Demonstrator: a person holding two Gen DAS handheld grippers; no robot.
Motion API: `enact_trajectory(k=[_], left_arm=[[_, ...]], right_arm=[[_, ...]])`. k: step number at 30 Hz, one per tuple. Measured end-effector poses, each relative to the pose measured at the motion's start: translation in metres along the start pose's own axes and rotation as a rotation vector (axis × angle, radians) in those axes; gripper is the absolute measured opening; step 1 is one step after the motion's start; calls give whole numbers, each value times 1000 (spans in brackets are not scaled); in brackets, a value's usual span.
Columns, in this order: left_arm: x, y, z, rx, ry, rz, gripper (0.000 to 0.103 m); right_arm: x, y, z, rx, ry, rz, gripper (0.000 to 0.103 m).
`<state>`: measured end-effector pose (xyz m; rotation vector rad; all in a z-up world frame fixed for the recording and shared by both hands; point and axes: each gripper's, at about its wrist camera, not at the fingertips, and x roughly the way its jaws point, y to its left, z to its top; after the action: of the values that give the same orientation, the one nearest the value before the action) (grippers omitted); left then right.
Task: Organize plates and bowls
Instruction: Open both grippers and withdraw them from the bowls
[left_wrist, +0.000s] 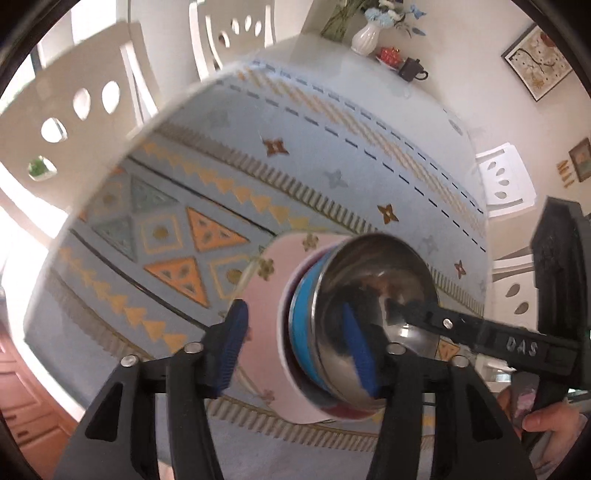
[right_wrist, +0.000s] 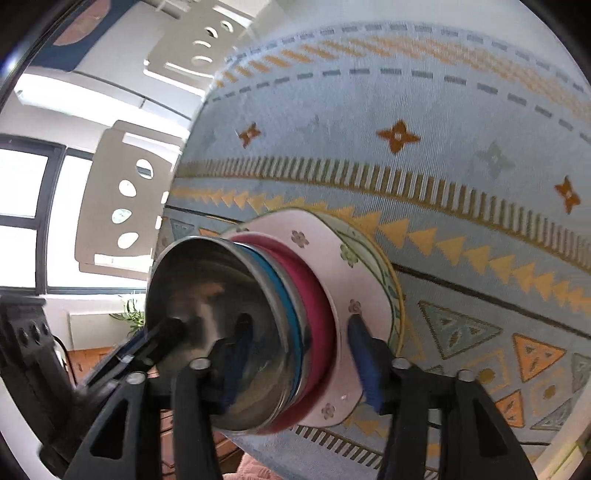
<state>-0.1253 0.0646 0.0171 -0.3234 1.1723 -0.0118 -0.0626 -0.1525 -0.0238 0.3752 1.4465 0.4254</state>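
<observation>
Both the left gripper (left_wrist: 299, 354) and right gripper (right_wrist: 299, 354) are standing half-open astride the steel bowl's (left_wrist: 373, 295) rim, apparently releasing the finished stack on the worktop (left_wrist: 332, 147); next, lifting clear.

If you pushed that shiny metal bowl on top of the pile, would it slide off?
Probably it would slide easily: the metal bowl looks smooth and polished, mirroring the room. It likely won't go far, because it sits nested in the blue bowl beneath. The stack seems steady, resting on a wide pink plate.
</observation>
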Motion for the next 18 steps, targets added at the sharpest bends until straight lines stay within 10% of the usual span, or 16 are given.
enact_trajectory(k=[3, 8, 18], left_arm=[[-13, 0, -2, 18, 0, 65, 52], [-31, 7, -22, -20, -31, 66, 102], [-19, 8, -56, -52, -29, 164, 102]], right_arm=[[-14, 14, -12, -64, -4, -42, 66], [-32, 42, -47, -270, -79, -163, 77], [-29, 45, -89, -335, -211, -226, 88]])
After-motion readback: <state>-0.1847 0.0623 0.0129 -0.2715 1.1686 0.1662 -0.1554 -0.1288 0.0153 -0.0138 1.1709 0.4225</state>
